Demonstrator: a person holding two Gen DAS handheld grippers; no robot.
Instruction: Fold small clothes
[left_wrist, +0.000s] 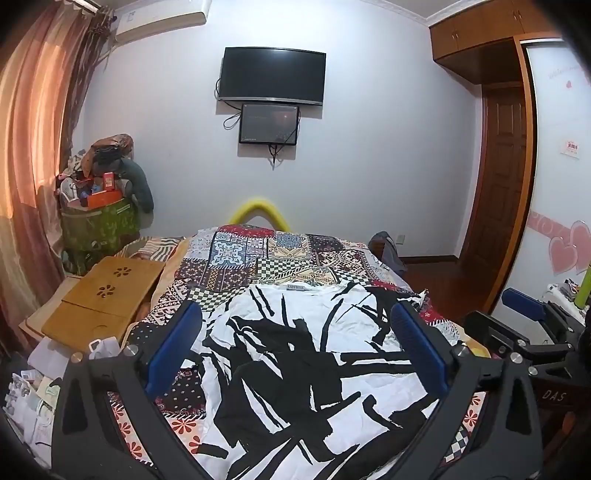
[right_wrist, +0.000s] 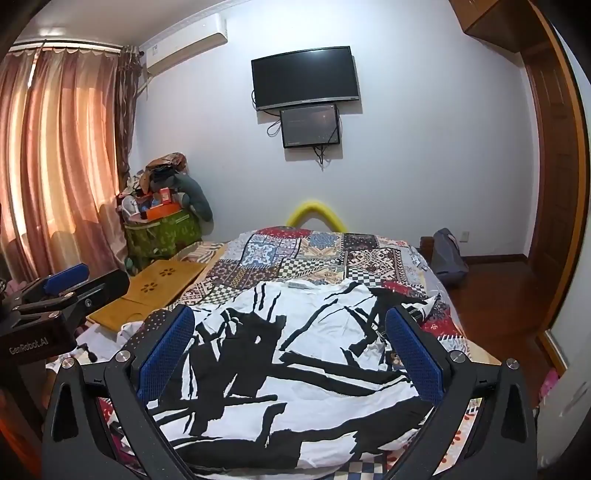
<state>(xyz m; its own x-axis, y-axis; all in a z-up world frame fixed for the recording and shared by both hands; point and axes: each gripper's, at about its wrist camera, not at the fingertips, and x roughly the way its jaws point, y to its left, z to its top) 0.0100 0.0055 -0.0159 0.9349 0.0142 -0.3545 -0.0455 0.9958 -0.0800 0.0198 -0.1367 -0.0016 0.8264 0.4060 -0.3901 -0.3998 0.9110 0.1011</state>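
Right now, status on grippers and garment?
Left gripper open, empty. Right gripper open, empty. Black-and-white shirt spread on patchwork bed cover, unfolded, wrinkled. Nothing lying on it.

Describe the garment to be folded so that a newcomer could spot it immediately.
Start at the bed with the patchwork quilt under the wall TV. The shirt lies spread across its near end, collar label toward the wall. It alone is white with bold black brushstrokes.
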